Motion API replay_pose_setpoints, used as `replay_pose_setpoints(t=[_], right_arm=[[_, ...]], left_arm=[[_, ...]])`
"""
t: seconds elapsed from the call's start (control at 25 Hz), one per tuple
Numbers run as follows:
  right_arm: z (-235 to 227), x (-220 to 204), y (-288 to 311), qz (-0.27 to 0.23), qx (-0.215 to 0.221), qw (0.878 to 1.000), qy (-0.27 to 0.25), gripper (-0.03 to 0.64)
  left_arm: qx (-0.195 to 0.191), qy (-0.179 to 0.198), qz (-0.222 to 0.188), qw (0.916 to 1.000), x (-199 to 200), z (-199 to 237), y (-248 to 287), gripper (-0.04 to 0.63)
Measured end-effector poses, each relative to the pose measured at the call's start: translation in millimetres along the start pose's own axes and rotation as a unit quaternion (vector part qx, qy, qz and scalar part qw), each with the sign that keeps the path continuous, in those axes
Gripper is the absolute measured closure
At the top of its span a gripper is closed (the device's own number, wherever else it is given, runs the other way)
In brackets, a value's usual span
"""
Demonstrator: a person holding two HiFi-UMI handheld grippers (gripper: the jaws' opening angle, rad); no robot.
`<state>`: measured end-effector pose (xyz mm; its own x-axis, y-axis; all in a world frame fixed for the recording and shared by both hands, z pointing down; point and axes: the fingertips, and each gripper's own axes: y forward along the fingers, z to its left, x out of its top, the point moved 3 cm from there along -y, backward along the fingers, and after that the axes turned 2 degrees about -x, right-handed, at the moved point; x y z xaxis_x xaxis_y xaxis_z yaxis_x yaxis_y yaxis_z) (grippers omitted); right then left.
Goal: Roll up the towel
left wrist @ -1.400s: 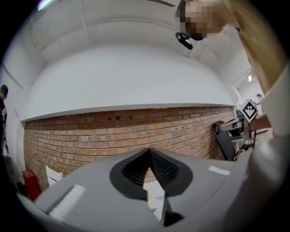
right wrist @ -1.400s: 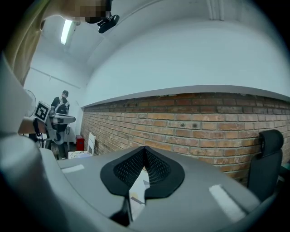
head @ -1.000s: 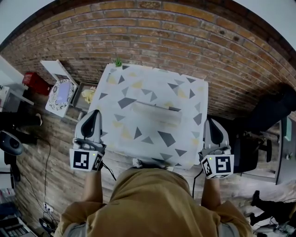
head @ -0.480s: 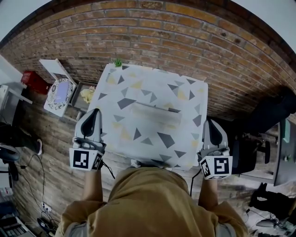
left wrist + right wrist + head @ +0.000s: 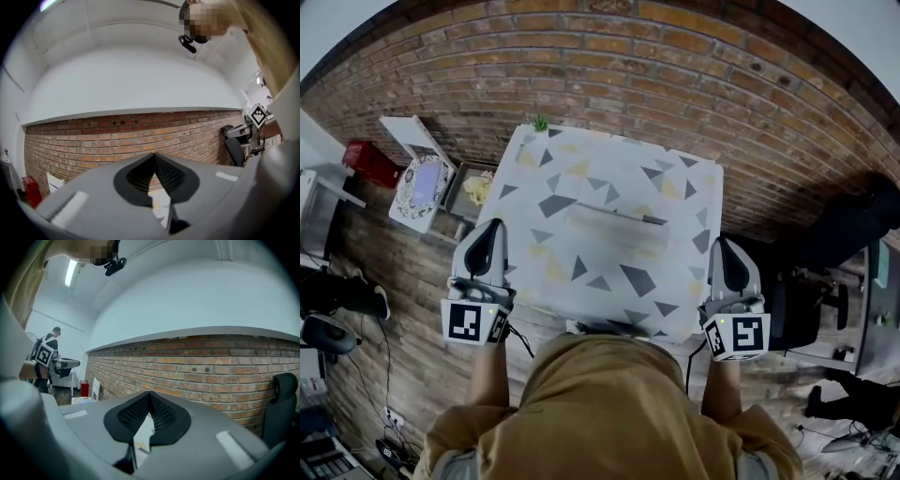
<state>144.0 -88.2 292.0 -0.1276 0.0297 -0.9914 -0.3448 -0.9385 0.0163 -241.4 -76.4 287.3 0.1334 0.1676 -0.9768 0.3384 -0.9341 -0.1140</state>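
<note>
The towel [image 5: 615,226] lies as a long pale roll across the middle of the table [image 5: 675,309], whose cover has a grey and yellow triangle print. My left gripper [image 5: 494,228] hangs beside the table's left edge, shut and holding nothing. My right gripper [image 5: 722,247] hangs beside the table's right edge, also shut and holding nothing. Both are well apart from the towel. In the left gripper view the jaws [image 5: 154,157] meet at the tip, with the brick wall beyond. The right gripper view shows the same closed tip [image 5: 150,395].
A brick wall [image 5: 609,66] backs the table. On the floor to the left are a white open case [image 5: 418,178], a red box [image 5: 371,165] and a tray [image 5: 474,190]. A small green plant [image 5: 541,124] stands at the table's far corner. A black office chair [image 5: 848,230] is at the right.
Both grippers stay almost where they were, shut. Only other people's feet on the floor at the far left and lower right have shifted.
</note>
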Motion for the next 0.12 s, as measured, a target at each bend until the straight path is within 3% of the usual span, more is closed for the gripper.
replay_pose_setpoints(t=[0.12], right_arm=[[0.8,1.1,-0.2,-0.001,0.000,1.000,0.000,0.614]], left_arm=[[-0.001,-0.001,0.000,1.0000,-0.2,-0.1,0.3,0.534]])
